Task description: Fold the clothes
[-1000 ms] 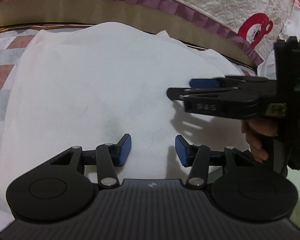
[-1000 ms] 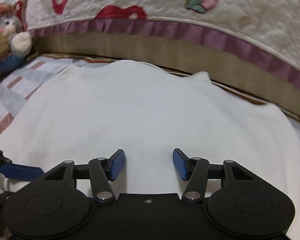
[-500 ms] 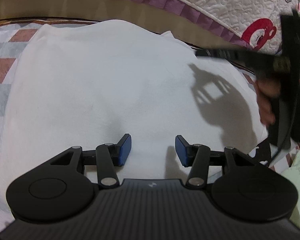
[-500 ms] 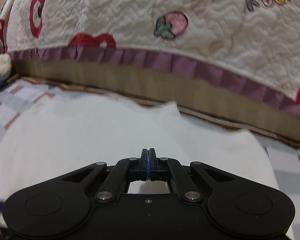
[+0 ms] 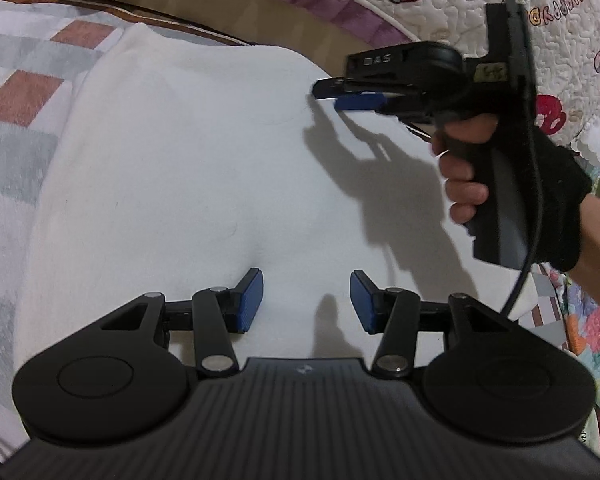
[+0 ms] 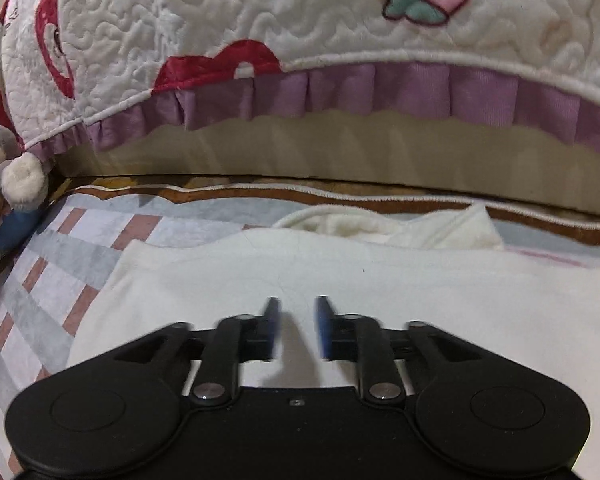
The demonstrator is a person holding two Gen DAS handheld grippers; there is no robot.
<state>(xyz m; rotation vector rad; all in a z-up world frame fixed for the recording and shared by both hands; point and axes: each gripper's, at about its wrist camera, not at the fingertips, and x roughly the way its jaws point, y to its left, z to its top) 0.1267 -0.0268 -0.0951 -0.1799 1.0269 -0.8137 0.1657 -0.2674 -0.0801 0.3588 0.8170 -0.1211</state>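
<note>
Left gripper [image 5: 306, 300] hovers low over the near part of the white garment [image 5: 188, 168], its blue pads wide apart and empty, a stance that suits either pinning the cloth or reaching for an edge. In this left view the garment lies spread flat on the checked bedsheet [image 5: 24, 80], and the right gripper [image 5: 350, 94], held by a gloved hand [image 5: 500, 176], hangs over its far right part.

From the right wrist, the right gripper [image 6: 296, 326] shows a narrow gap between its blurred pads, nothing in it. Just beyond, at the garment's [image 6: 380, 280] far edge, a bunched layer [image 6: 400, 228] lies below the quilt [image 6: 300, 20], probably its target. A plush toy [image 6: 4, 184] sits far left.
</note>
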